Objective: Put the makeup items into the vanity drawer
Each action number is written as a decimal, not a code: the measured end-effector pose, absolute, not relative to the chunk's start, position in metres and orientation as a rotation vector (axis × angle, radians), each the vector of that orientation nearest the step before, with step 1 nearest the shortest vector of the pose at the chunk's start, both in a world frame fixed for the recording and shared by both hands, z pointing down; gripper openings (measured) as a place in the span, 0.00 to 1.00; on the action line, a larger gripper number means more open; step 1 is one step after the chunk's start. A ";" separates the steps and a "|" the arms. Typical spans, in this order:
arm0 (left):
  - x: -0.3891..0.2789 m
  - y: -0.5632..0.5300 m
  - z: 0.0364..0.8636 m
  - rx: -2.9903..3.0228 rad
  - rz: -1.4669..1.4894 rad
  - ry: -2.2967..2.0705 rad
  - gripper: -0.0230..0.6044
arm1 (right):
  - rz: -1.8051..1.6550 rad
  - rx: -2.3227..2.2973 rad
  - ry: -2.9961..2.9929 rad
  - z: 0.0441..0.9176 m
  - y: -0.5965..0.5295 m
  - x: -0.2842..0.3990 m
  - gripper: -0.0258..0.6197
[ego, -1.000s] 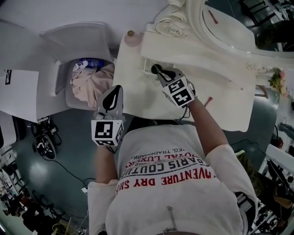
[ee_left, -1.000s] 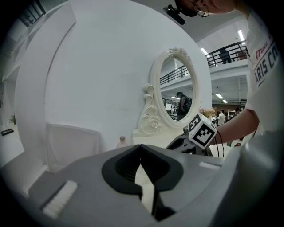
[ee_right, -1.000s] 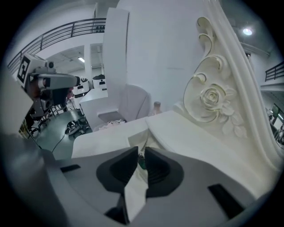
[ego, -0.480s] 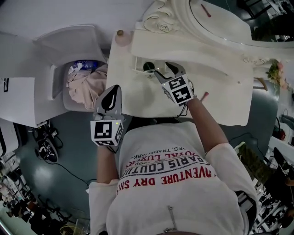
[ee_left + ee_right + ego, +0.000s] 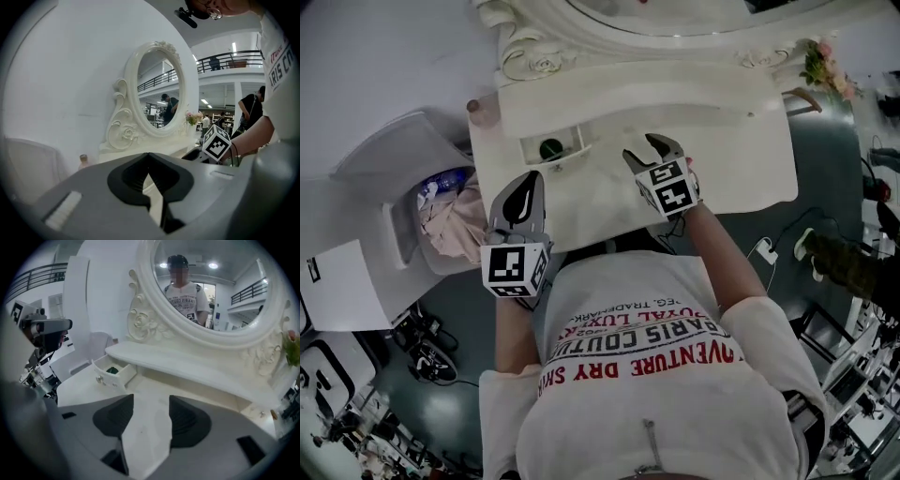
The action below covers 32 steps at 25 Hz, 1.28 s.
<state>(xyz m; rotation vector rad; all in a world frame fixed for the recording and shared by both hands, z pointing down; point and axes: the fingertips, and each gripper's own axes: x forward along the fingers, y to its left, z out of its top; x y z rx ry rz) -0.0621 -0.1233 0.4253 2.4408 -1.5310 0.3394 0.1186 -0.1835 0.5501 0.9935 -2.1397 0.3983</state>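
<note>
Right gripper view shows the right gripper (image 5: pixel 146 420) spread, its jaws having just been opening, with nothing between them but bare worktop (image 5: pixel 154 387). The open drawer (image 5: pixel 108 379) lies to its far left, with a dark green item (image 5: pixel 112 370) inside. In the head view the left gripper (image 5: pixel 528 183), pressed together and empty, sits just near the drawer's front. It looks the handier one for pushing the drawer shut toward the far side.

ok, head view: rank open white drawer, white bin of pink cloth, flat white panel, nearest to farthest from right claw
1. Open white drawer, left of the right claw.
2. White bin of pink cloth, floor, further left.
3. Flat white panel, far lower left.
</note>
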 end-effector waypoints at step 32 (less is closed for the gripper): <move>0.047 -0.149 0.455 2.610 0.479 -1.133 0.05 | 0.881 1.289 -1.711 0.632 -0.125 0.266 0.12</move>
